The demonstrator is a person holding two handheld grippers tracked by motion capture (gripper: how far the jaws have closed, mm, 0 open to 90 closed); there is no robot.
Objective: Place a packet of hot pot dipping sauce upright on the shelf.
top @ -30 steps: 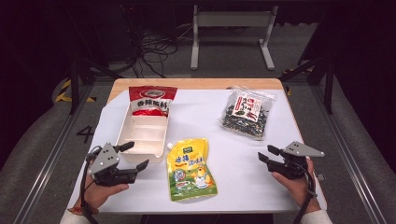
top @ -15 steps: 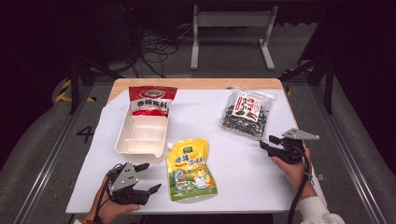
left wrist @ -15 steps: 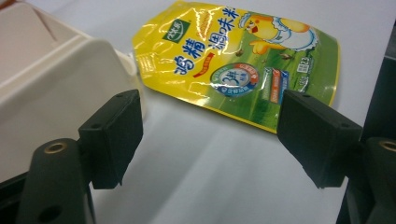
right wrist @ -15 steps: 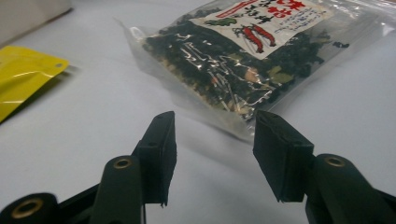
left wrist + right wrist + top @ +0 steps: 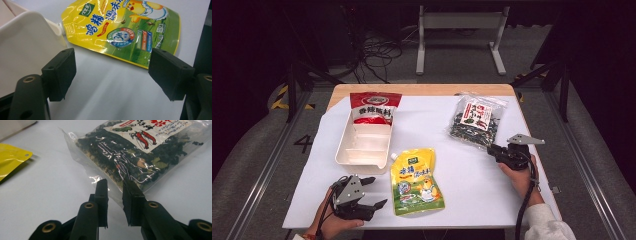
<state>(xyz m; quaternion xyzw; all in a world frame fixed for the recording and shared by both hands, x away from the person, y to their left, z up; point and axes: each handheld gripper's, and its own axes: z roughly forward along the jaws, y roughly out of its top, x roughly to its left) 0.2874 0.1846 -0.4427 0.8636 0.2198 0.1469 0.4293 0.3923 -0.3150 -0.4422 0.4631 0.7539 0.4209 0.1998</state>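
We see a yellow spouted pouch (image 5: 416,181) lying flat on the white table cover near the front edge, its green printed lower half toward us and its white spout touching the front corner of a white divided tray (image 5: 362,146); a red packet (image 5: 373,107) leans over the tray's far end, its lower part inside the far compartment; well apart to the right lies a clear bag of dark dried greens (image 5: 475,121) with a white and red label, flat and slightly turned, its transparent near edge crinkled.
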